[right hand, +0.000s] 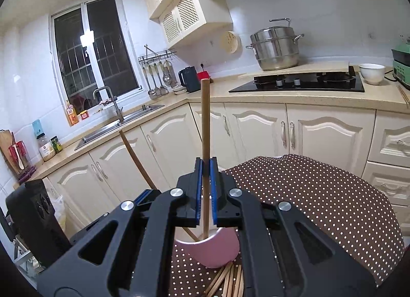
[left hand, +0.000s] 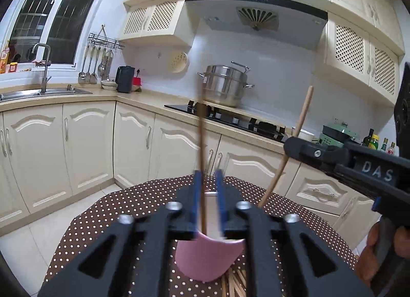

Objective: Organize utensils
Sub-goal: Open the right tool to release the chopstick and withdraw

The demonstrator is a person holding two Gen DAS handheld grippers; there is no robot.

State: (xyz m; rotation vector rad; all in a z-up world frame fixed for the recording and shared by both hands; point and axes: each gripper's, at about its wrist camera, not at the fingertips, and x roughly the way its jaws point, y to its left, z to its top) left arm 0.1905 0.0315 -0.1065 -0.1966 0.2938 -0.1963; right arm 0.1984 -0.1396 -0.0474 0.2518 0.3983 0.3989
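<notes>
A pink cup (left hand: 208,258) stands on the dotted brown tablecloth (left hand: 128,210), just under both grippers; it also shows in the right wrist view (right hand: 215,251). My left gripper (left hand: 208,181) is open, with a blurred wooden chopstick (left hand: 201,143) standing between its blue pads, its lower end in the cup. My right gripper (right hand: 205,166) is shut on another wooden chopstick (right hand: 205,123), held upright with its lower end in the cup. The right gripper also shows in the left wrist view (left hand: 294,143). Loose chopsticks (right hand: 230,281) lie on the cloth before the cup.
Cream kitchen cabinets (left hand: 87,143) run behind the table. A black hob (right hand: 297,82) with a steel steamer pot (right hand: 275,48) sits on the counter. A sink with tap (right hand: 112,107) is at the left. A white bowl (right hand: 371,73) stands by the hob.
</notes>
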